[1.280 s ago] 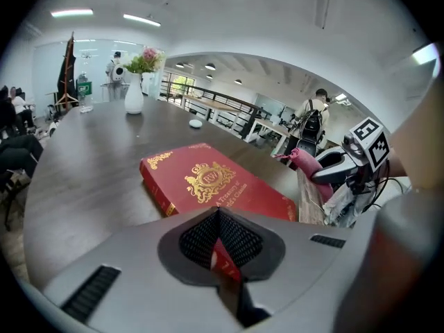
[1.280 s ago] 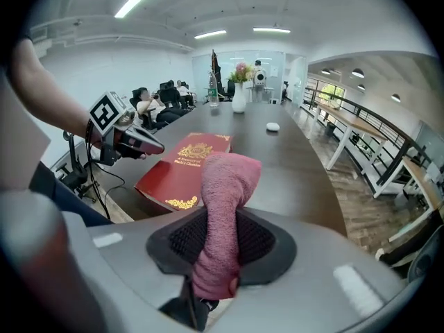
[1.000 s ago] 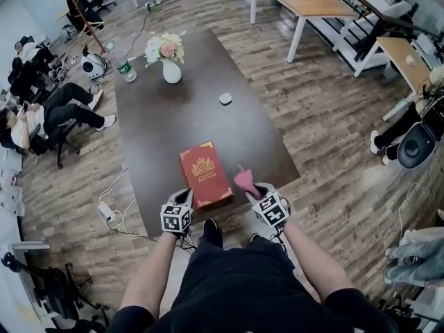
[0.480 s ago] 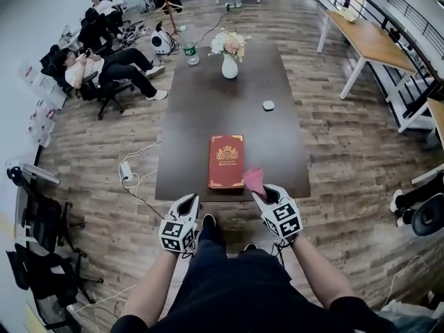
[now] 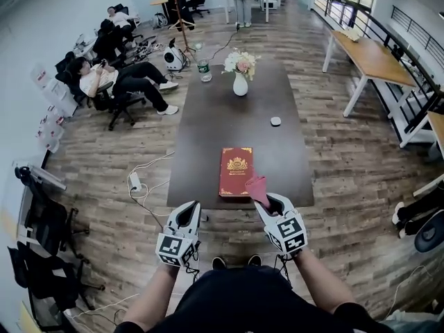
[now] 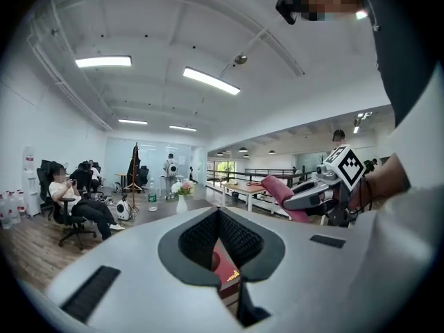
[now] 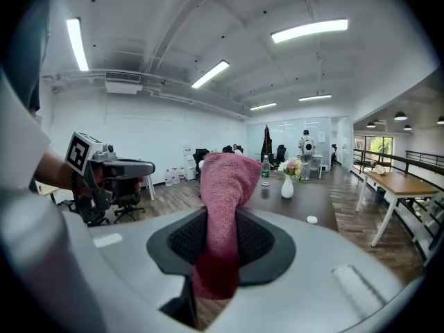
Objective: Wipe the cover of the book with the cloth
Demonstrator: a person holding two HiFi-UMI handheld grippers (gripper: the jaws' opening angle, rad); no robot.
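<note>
A red book (image 5: 236, 171) with a gold emblem lies flat near the front edge of the dark brown table (image 5: 208, 137). My right gripper (image 5: 268, 201) hovers just off that edge, at the book's near right corner, shut on a pink cloth (image 5: 257, 187) that sticks up from its jaws. In the right gripper view the cloth (image 7: 227, 186) fills the gap of the right gripper (image 7: 222, 219). My left gripper (image 5: 188, 214) hangs over the floor, in front of the table and left of the book, its jaws together and holding nothing. Part of the book (image 6: 223, 272) shows below the left gripper (image 6: 219, 214).
A white vase of flowers (image 5: 240, 75) stands at the table's far end, a small white object (image 5: 275, 121) to the right of the middle. A power strip with cables (image 5: 134, 182) lies on the floor at left. Seated people (image 5: 104, 75) are at the far left, a wooden desk (image 5: 371, 57) at right.
The head view has swung so the table now runs straight ahead. Both grippers sit lower and farther back from the table edge. The cloth stays in the right gripper.
</note>
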